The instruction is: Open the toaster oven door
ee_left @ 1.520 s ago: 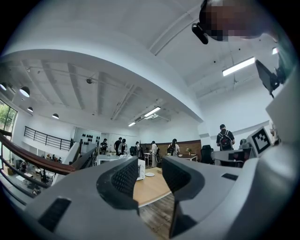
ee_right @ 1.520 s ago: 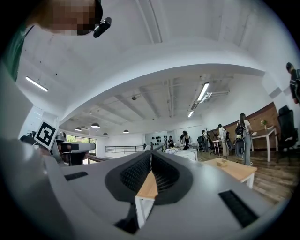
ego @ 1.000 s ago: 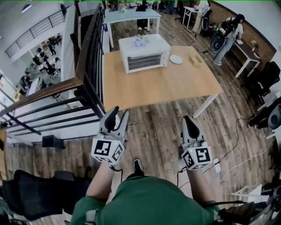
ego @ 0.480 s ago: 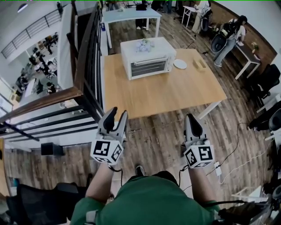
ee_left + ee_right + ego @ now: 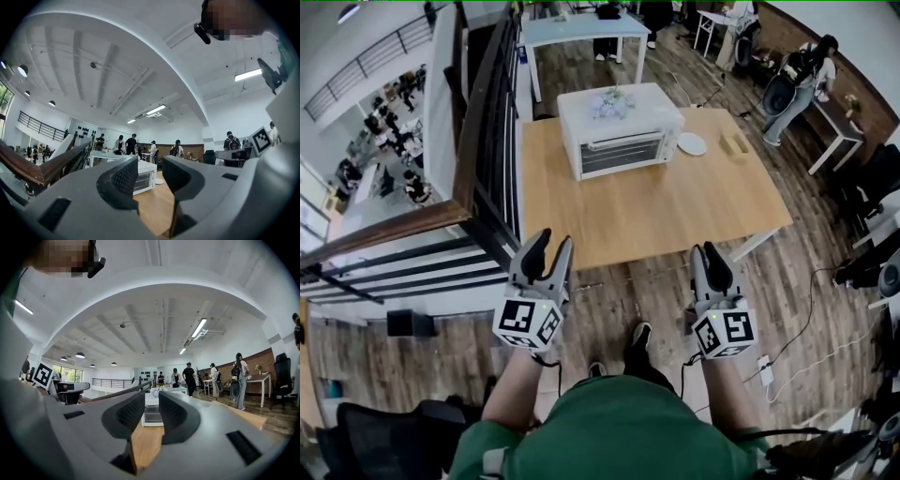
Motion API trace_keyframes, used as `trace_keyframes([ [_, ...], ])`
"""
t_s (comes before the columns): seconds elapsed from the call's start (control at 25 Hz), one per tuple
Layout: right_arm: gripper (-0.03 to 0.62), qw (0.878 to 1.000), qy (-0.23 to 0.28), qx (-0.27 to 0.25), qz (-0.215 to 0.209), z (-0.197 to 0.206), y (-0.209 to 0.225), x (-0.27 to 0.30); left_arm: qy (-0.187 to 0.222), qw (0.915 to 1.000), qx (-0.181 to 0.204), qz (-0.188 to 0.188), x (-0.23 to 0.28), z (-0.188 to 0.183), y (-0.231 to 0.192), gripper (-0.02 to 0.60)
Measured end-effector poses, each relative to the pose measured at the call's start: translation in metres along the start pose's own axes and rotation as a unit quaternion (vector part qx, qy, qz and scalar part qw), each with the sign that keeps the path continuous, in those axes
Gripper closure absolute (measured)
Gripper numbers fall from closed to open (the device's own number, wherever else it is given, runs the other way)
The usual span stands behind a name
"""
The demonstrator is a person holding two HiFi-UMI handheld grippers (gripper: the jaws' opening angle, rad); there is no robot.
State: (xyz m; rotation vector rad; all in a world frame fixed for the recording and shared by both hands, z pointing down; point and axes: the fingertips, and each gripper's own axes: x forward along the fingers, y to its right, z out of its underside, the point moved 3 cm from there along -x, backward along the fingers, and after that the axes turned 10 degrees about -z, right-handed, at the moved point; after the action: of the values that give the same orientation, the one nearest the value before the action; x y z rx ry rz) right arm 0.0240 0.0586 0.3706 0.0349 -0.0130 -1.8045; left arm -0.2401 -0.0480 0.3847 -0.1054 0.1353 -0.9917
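Wooden desk (image 5: 656, 211), white boxy toaster oven (image 5: 623, 141), door closed.
Left hand-held gripper (image 5: 551, 240) parted, empty; right hand-held gripper (image 5: 705, 251) just opening, empty.

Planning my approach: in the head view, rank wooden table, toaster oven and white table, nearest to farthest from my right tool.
1. Wooden table, just ahead of the right tool.
2. Toaster oven, on its far half.
3. White table, behind it.

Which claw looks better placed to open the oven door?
Right, probably: the right claw, its empty jaws just opening, frames the oven squarely; the left claw aims slightly off. Both are distant.
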Motion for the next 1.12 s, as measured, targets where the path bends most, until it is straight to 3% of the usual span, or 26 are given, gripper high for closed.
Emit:
trace_keyframes([
  [0.28,0.461,1.000,0.014,0.006,-0.022,-0.002,0.058,0.044,0.005,0.9998,0.010,-0.018,0.059,0.000,0.013,0.413],
  [0.56,0.454,0.999,0.014,0.013,-0.039,0.000,0.145,0.072,-0.003,0.9996,0.001,-0.027,0.134,0.018,0.055,0.413],
  [0.84,0.453,0.998,0.013,0.021,-0.059,0.004,0.208,0.091,-0.034,0.9940,-0.095,-0.041,0.189,0.044,0.075,0.413],
  [1.12,0.453,0.997,0.014,0.028,-0.070,0.004,0.256,0.106,-0.057,0.9754,-0.196,-0.083,0.228,0.071,0.074,0.413],
])
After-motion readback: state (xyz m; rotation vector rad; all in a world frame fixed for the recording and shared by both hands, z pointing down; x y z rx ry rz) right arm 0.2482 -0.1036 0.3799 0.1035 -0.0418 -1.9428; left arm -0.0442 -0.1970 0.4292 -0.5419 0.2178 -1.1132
